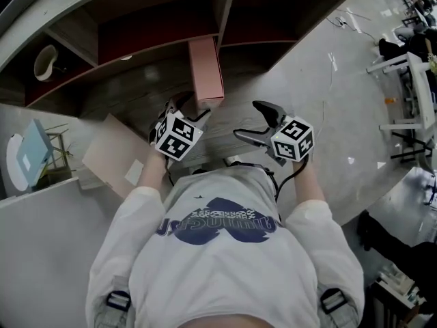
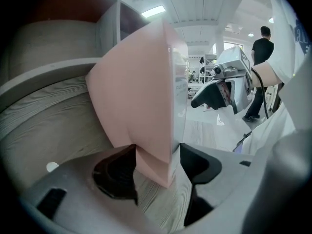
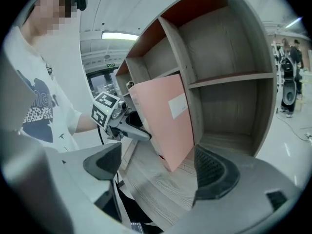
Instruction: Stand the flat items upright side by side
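Observation:
A flat pink file box (image 1: pixel 206 70) stands on edge on the wooden shelf board (image 1: pixel 136 87), just below the upright divider (image 1: pixel 225 5). My left gripper (image 1: pixel 193 108) is shut on its near lower corner, and in the left gripper view (image 2: pixel 156 165) both pads press on the box (image 2: pixel 141 91). In the right gripper view the box (image 3: pixel 163 118) leans, one corner on the board, with the left gripper (image 3: pixel 124 123) at its edge. My right gripper (image 1: pixel 249 120) hovers to the right of the box, open and empty (image 3: pixel 156 167).
A beige flat item (image 1: pixel 113 156) lies at the board's left edge. A light blue item (image 1: pixel 31 152) sits in a wire rack further left. A pale round object (image 1: pixel 46 60) rests in the left compartment. The shelf compartment (image 3: pixel 229 106) behind the box is bare.

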`<state>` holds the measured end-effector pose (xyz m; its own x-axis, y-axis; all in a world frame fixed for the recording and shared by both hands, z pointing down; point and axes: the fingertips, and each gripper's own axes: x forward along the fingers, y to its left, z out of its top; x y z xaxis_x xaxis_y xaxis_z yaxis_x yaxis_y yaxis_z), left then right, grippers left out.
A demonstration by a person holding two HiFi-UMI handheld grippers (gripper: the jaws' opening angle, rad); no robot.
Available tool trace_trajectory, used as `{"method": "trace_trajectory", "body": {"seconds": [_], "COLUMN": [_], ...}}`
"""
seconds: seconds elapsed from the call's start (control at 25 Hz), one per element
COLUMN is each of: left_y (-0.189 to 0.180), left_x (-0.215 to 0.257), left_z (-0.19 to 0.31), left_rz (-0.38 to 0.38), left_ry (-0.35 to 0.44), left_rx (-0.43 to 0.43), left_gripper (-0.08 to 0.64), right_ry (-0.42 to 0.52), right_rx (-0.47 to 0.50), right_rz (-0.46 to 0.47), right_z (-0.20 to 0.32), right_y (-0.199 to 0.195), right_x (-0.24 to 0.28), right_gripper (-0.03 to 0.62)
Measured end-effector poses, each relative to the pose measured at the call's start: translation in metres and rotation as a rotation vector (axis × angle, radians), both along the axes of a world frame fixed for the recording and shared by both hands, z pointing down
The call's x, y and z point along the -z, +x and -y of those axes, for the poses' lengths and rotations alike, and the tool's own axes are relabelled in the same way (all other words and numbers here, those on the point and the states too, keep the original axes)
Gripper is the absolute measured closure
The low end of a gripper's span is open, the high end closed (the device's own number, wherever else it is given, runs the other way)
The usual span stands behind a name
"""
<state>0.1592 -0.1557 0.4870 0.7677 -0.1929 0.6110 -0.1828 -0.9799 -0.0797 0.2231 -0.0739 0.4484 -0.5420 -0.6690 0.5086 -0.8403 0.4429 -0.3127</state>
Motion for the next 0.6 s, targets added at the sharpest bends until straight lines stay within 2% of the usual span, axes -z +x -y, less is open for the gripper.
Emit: {"method": "trace_trajectory", "body": {"seconds": [0.32,0.6], "left_y": [0.009,0.014], "left_x": [0.001,0.002], "left_z": [0.013,0.024], "left_rz": [-0.011,-0.015], "left_ry": [-0.007,-0.015], "left_rx": [-0.006,-0.009], "left_gripper": [0.268,0.268], "right_ry": [-0.006,0.027], "right_rx": [-0.174,-0.158], "right_rz": [0.011,0.008], "right_z": [0.047,0.081], "right_y": [0.0,-0.021], "right_x": [0.004,0.015], "right_gripper": [0.14,0.141]}}
